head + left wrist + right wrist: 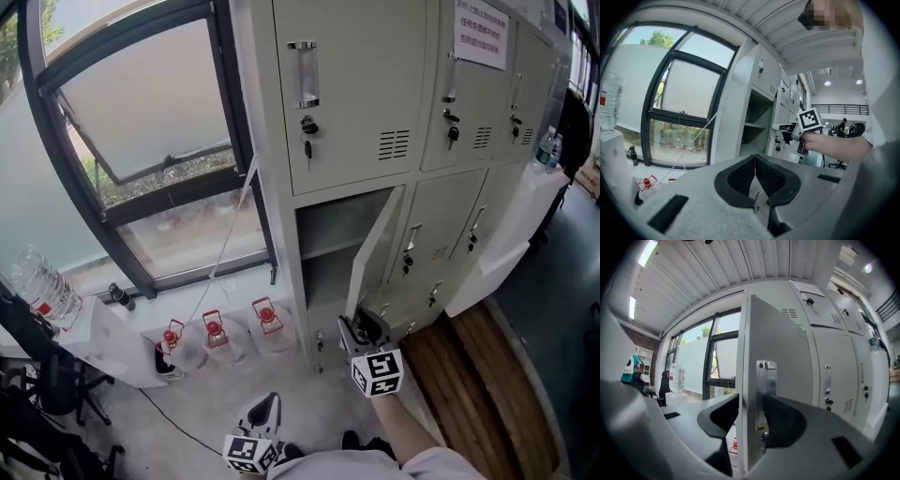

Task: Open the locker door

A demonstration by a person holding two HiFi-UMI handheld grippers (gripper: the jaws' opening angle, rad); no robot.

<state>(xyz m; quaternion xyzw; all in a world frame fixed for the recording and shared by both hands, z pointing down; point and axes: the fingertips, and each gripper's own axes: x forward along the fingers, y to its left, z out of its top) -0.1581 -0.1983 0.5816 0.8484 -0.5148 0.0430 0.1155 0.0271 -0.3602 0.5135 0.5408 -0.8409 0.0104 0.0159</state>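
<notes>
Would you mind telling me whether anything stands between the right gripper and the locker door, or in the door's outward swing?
Nothing visible does: the edge of the locker door sits between the jaws of the right gripper, and no object shows in the space the door swings through.

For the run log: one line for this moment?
locker door: ajar | right gripper: closed on door edge | left gripper: shut, empty

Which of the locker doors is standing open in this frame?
The leftmost middle-row door, directly below the top-left locker. It stands swung outward, exposing a shelf inside; the other doors in view sit shut.
</notes>
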